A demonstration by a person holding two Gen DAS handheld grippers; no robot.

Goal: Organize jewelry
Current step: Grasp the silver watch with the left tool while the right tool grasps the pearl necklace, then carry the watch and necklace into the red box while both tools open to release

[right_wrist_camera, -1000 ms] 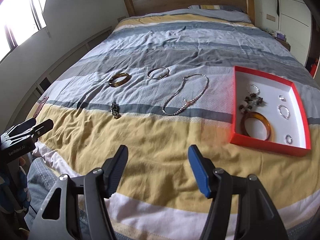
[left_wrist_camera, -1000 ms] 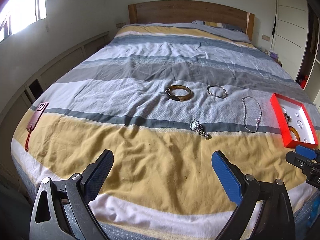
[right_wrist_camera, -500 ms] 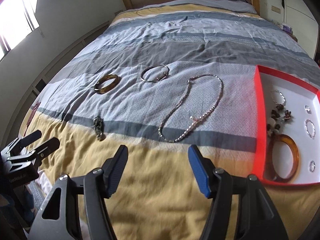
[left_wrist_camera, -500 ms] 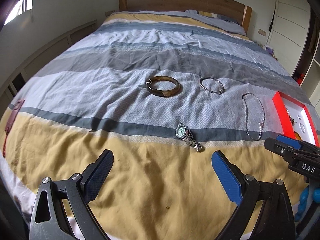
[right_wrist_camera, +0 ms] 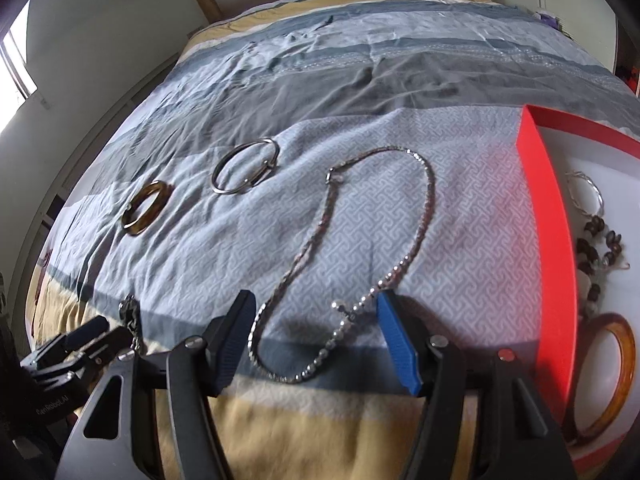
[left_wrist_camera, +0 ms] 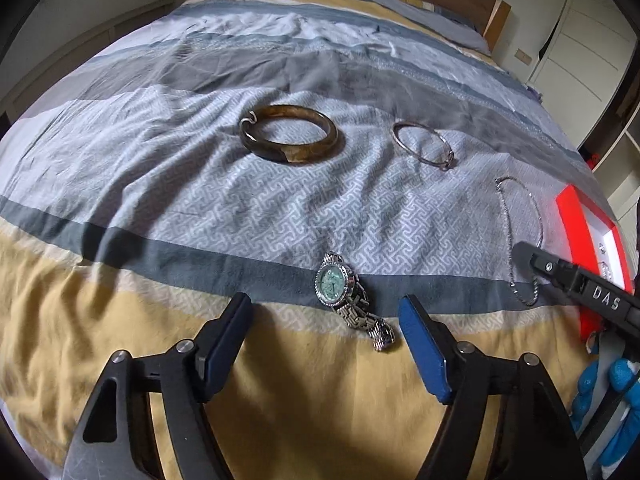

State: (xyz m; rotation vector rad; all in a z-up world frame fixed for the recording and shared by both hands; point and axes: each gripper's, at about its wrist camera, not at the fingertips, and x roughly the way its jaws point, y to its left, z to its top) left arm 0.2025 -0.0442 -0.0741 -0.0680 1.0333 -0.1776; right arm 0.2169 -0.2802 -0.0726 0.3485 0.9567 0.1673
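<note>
Watch (left_wrist_camera: pixel 340 284) on bed's yellow/grey stripe, just ahead of my L gripper (left_wrist_camera: pixel 325 318), jaws closing w/ nothing pinched yet; metal band looks slippery + floppy, so I'd grab across the stiff case; R gripper (right_wrist_camera: pixel 316 326) apart over limp necklace (right_wrist_camera: pixel 360 256).

We are seeing open bedspread (left_wrist_camera: pixel 168 168) lying left of the bangle (left_wrist_camera: pixel 289 133); rightward, the red tray's (right_wrist_camera: pixel 548 240) wall is probably blocking passage beyond the necklace (right_wrist_camera: pixel 360 248).
</note>
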